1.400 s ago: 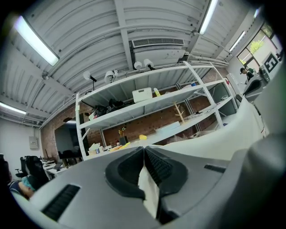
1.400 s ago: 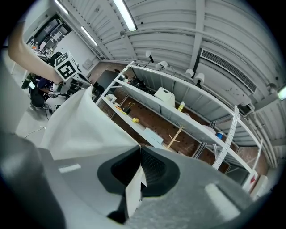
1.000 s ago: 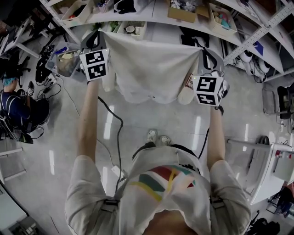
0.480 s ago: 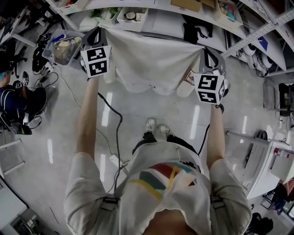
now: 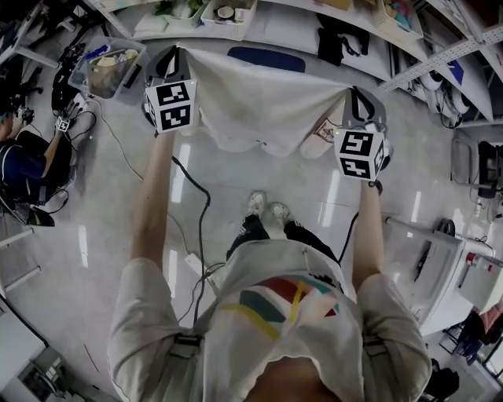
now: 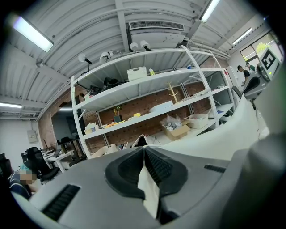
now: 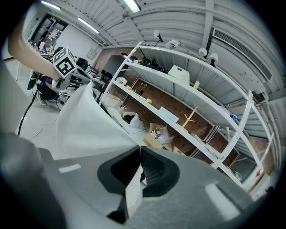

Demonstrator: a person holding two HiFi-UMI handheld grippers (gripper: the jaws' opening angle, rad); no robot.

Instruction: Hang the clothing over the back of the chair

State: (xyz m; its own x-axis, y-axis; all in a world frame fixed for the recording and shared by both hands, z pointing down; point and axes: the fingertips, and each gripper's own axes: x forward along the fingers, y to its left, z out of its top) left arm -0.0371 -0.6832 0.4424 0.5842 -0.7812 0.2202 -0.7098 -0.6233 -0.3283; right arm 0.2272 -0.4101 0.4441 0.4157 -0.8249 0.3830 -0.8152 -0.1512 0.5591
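I hold a white garment (image 5: 259,102) up in the air in front of me, spread wide between both tongs, and it hangs above the floor (image 5: 228,184). My left tongs (image 5: 171,56) are clenched on its upper left corner. In the left gripper view a strip of the pale cloth (image 6: 149,190) sits pinched between the two ribbed pads (image 6: 158,167), and the rest runs off to the right. My right tongs (image 5: 357,96) grip the upper right corner the same way. In the right gripper view the pads (image 7: 152,167) are closed on a fold of the cloth (image 7: 133,194), and the sheet (image 7: 85,125) stretches away to the left toward my other arm.

The top hem is pulled nearly straight between the two corners. The lower edge sags in soft curves just ahead of my shoes (image 5: 267,210). Just beyond the hem, the top of a blue chair (image 5: 266,57) shows; I can't tell whether the garment touches it. Behind the chair stands a white shelf rack (image 5: 236,12) with bins. A clear storage box (image 5: 110,69) sits on the floor past my left tongs, and a black cable (image 5: 200,228) trails across the floor under my left arm.
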